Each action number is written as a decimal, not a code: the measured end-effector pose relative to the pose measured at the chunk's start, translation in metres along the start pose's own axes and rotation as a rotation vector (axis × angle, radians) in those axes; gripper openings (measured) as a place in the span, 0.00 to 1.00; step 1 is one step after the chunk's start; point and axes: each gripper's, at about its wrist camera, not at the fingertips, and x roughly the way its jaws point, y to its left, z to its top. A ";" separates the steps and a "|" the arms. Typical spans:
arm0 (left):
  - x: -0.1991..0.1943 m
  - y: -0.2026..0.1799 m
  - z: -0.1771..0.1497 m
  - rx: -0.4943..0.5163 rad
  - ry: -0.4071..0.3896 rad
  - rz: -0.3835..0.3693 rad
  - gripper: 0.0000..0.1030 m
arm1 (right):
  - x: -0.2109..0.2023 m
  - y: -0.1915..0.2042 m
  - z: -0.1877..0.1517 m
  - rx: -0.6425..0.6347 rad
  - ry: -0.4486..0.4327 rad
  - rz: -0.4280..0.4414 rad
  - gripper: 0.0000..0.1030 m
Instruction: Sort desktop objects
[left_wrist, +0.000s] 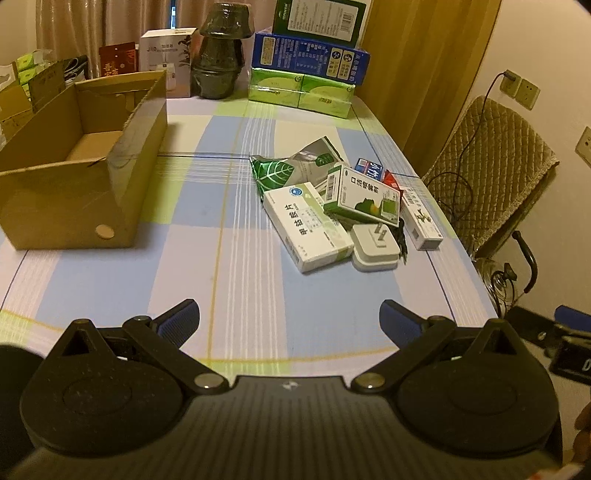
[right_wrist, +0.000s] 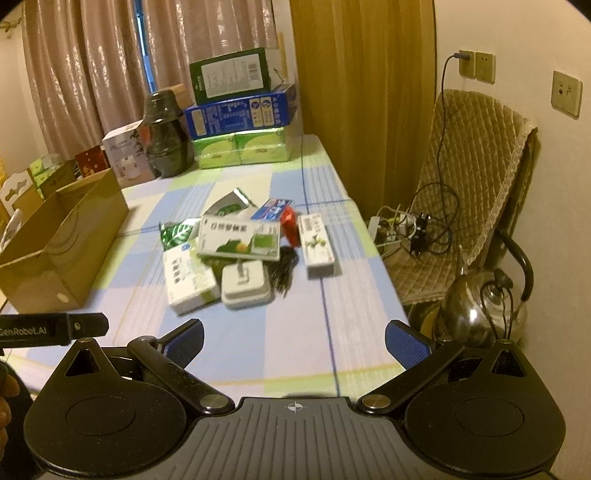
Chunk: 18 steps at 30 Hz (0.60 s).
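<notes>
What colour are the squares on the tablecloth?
The tablecloth has pale blue, lilac, cream and light green squares with thin lines. The left wrist view shows it best.

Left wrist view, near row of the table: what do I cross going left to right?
Cardboard box → white medicine box → white plug adapter → narrow white box at the table's right edge.

left wrist: low over near bench (left_wrist: 110, 280) edge, facing far curtain | right wrist: same height, further right, angled left | shared: cardboard box (left_wrist: 74, 177) (right_wrist: 62, 254), pile of packets (left_wrist: 332, 199) (right_wrist: 243, 251), stacked boxes (left_wrist: 310, 62) (right_wrist: 240, 110)
</notes>
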 end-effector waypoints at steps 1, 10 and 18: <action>0.005 -0.002 0.004 0.005 -0.001 0.002 0.99 | 0.003 -0.002 0.004 -0.003 -0.004 0.000 0.98; 0.066 -0.011 0.035 0.032 0.020 0.018 0.99 | 0.056 -0.026 0.043 -0.080 0.003 -0.019 0.98; 0.127 -0.017 0.052 0.033 0.051 0.016 0.99 | 0.133 -0.041 0.049 -0.128 0.064 0.024 0.98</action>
